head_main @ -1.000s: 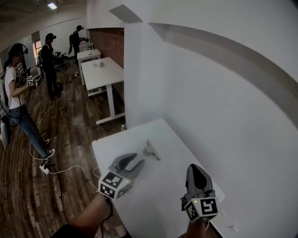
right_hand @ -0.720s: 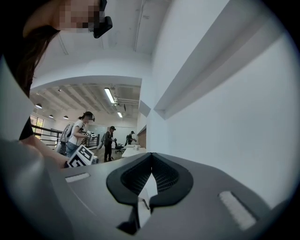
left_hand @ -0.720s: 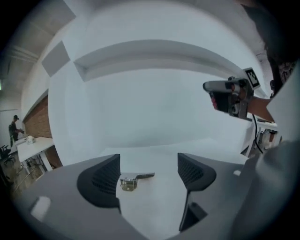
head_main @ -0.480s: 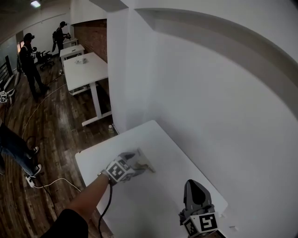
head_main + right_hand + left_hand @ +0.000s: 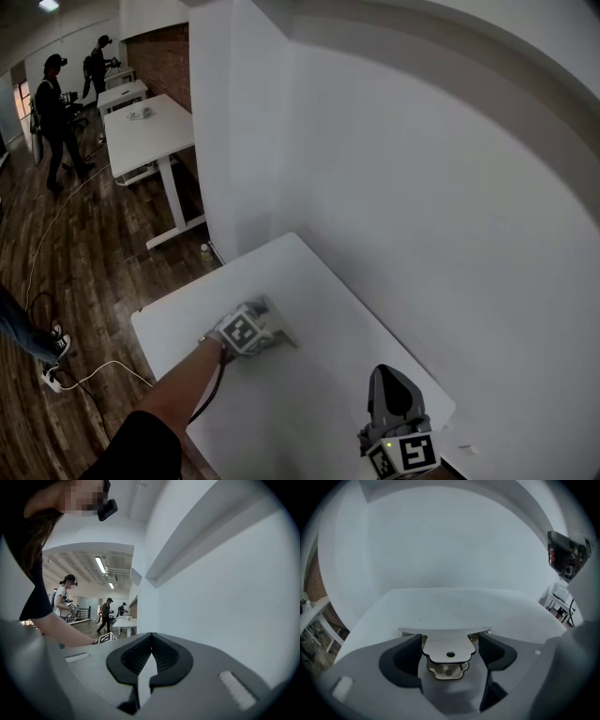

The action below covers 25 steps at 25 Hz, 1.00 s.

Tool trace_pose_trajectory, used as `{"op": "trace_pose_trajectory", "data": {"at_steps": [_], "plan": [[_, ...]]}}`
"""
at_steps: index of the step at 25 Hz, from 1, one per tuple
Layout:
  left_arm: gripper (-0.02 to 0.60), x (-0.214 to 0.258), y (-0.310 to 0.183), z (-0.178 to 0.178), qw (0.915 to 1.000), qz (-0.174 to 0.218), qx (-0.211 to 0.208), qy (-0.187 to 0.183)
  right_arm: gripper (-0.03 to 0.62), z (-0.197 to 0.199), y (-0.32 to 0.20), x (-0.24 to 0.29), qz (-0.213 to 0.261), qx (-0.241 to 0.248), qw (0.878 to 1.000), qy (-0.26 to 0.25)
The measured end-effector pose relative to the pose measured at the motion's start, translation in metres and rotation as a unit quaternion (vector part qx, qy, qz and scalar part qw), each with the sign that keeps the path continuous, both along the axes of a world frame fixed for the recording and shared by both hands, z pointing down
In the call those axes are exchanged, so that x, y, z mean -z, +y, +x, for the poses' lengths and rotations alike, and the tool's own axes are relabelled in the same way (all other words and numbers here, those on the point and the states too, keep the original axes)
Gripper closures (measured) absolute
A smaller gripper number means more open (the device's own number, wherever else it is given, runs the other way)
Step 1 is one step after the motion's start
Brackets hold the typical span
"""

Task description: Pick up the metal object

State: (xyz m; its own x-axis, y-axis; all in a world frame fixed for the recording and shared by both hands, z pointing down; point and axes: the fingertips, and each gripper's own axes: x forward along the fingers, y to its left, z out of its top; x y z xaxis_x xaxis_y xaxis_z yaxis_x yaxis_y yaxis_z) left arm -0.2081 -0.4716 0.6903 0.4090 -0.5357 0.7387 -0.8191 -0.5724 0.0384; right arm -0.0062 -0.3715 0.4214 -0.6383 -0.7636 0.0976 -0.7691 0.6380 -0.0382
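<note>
Left gripper view first: the left gripper [image 5: 450, 639] has its jaws spread wide, they've just been opening. The metal object [image 5: 448, 649] sits on the white table [image 5: 454, 606] right between them, with gaps on both sides, so no squeeze. Head view puts that pair around 7 o'clock. The right gripper [image 5: 388, 375] hangs at 5 o'clock, jaws closed together on nothing.

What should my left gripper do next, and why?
Probably close the left gripper: its jaws, just opened wide, stand on either side of the metal object lying on the table, not yet pressing it.
</note>
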Motion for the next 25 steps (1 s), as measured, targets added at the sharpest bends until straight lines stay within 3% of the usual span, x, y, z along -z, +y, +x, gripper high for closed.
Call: {"op": "trace_pose_trajectory", "data": {"at_steps": [8, 14, 20, 25], "plan": [[0.215, -0.004, 0.003, 0.005, 1.0000, 0.000, -0.001, 0.004, 0.589, 0.010, -0.002, -0.003, -0.005, -0.011, 1.000, -0.001], [0.282, -0.003, 0.006, 0.011, 0.9999, -0.001, -0.010, 0.006, 0.589, 0.012, 0.000, -0.004, -0.003, -0.006, 1.000, 0.000], [0.287, 0.001, 0.010, 0.013, 0.9999, -0.003, 0.004, 0.011, 0.589, 0.018, 0.001, -0.006, -0.002, 0.000, 1.000, 0.005], [0.288, 0.035, 0.014, 0.018, 0.9979, 0.044, 0.013, 0.046, 0.589, 0.012, 0.004, 0.001, 0.001, 0.013, 1.000, -0.013]]}}
